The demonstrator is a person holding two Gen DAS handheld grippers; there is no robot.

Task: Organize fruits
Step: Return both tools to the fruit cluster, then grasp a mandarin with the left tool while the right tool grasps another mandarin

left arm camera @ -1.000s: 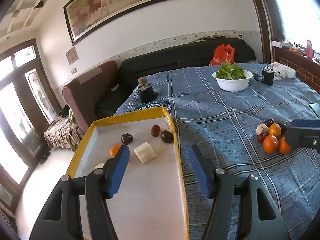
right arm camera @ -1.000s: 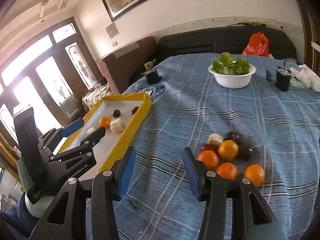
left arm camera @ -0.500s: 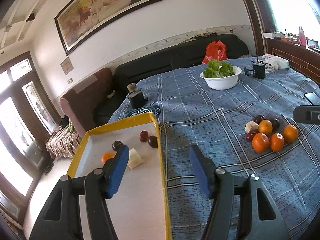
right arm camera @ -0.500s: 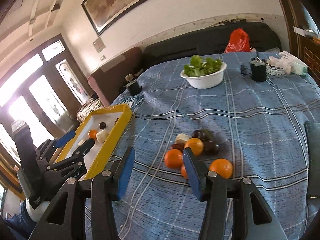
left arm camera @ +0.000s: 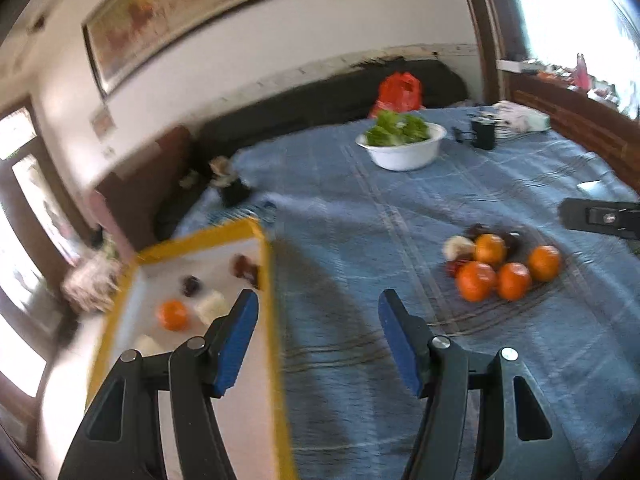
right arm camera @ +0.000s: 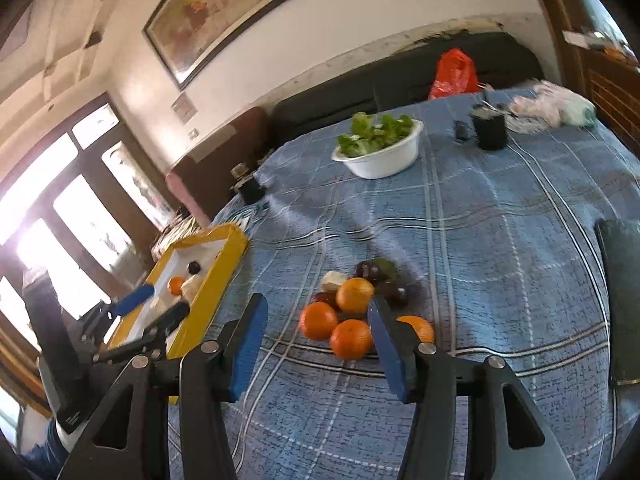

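Observation:
A pile of oranges (left arm camera: 476, 280), dark fruits and a pale piece lies on the blue checked cloth; in the right wrist view the pile (right arm camera: 354, 294) sits just beyond my right gripper (right arm camera: 318, 340), which is open and empty. A yellow-rimmed white tray (left arm camera: 270, 280) at the left holds an orange (left arm camera: 173, 314), pale pieces and dark fruits; it also shows in the right wrist view (right arm camera: 224, 276). My left gripper (left arm camera: 318, 332) is open and empty, over the tray's right rim and the cloth. The left gripper (right arm camera: 160, 308) also shows over the tray.
A white bowl of greens (left arm camera: 402, 148) stands at the back of the table, with a black cup (left arm camera: 483, 134) and a white bag to its right. A small dark jar (left arm camera: 234, 192) stands behind the tray. A dark flat object (right arm camera: 620, 292) lies at the right edge.
Both grippers have swung right and forward. The fruit pile is now nearer and more central in the right wrist view. Both stay open and empty.

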